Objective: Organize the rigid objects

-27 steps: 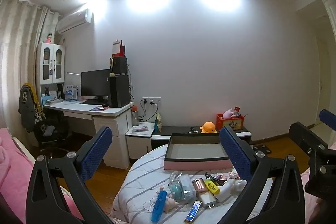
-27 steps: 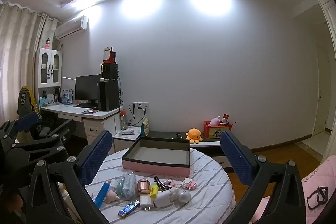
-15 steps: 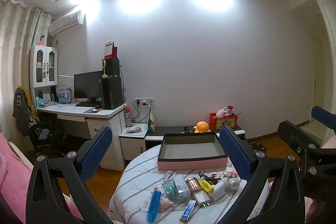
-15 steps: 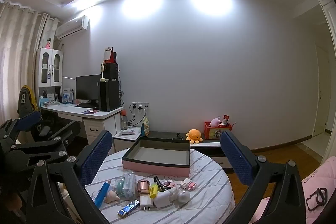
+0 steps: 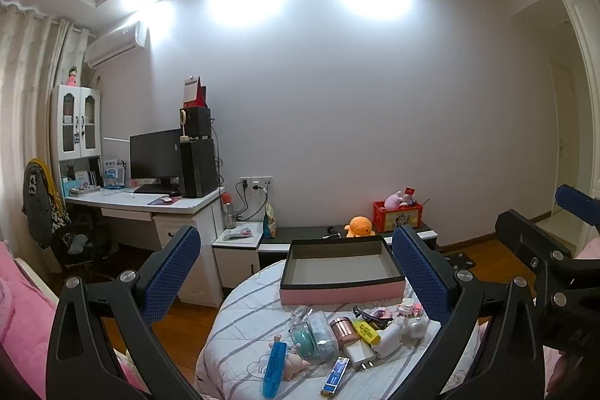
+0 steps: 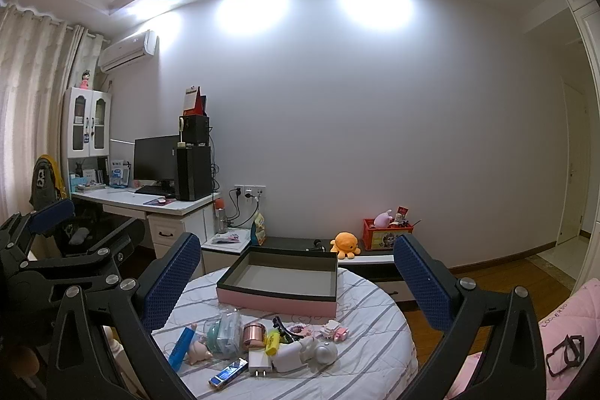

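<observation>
So there's a round worktop with a striped white cover (image 6: 360,358), and on its far side sits a shallow pink-sided box with a dark rim (image 6: 279,282), nothing in it. Left gripper (image 5: 296,272) and right gripper (image 6: 294,278) both hang wide apart, holding nothing. Small stuff is piled near the front: copper-coloured tin (image 6: 254,334), white plug adapter (image 6: 260,363), blue rectangular lighter (image 6: 227,373)
</observation>
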A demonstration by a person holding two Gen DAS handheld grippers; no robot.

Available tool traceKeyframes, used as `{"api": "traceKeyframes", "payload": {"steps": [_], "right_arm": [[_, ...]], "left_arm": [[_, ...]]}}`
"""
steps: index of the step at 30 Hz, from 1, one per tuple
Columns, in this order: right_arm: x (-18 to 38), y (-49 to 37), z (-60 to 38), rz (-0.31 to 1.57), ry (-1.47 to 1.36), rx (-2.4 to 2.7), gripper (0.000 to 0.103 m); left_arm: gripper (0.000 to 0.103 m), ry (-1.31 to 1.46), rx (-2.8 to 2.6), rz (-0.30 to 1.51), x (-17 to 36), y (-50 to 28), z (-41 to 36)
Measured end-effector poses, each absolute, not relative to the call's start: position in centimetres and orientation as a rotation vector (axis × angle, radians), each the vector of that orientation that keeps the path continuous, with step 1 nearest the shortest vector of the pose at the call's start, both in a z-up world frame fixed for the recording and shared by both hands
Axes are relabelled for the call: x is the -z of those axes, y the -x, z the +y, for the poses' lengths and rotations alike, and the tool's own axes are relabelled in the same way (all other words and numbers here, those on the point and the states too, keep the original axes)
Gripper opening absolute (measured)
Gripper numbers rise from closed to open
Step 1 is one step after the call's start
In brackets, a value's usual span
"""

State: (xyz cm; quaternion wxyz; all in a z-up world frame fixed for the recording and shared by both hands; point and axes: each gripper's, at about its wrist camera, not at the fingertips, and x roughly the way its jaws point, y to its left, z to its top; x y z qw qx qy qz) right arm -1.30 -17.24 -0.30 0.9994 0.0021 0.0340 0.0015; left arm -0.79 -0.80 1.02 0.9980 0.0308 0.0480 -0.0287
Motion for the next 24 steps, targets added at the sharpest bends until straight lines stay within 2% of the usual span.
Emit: {"api": "traceKeyframes", "payload": {"steps": [24], "right_arm": [[0.19,1.41,-17.29,0.069,-0.003,-0.004,0.103]], "left_arm": [[0.103,-0.061,0.058,0.095,-0.68,0.72,-0.78]]}}
